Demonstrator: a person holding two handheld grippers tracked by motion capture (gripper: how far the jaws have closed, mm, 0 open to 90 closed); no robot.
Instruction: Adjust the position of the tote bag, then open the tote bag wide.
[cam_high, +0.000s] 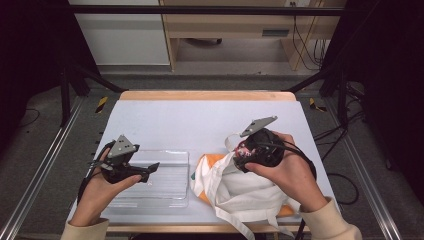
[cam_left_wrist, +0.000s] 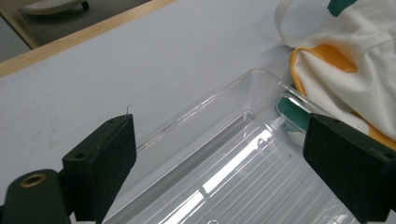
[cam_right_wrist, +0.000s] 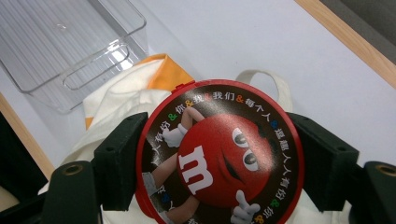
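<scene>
A round red candy tin with a cartoon face on its lid sits between the jaws of my right gripper, which is shut on its edges. That gripper holds the tin above a white and orange cloth bag at the table's front right. A clear plastic tray lies at the front left. My left gripper hovers over the tray's left part, open, with nothing between its jaws. In the left gripper view the tray's rim runs between the spread jaws of my left gripper.
The white table has a wooden far edge. The bag lies right against the tray's end; its strap loops onto the table. The tray is ribbed and has a handle slot.
</scene>
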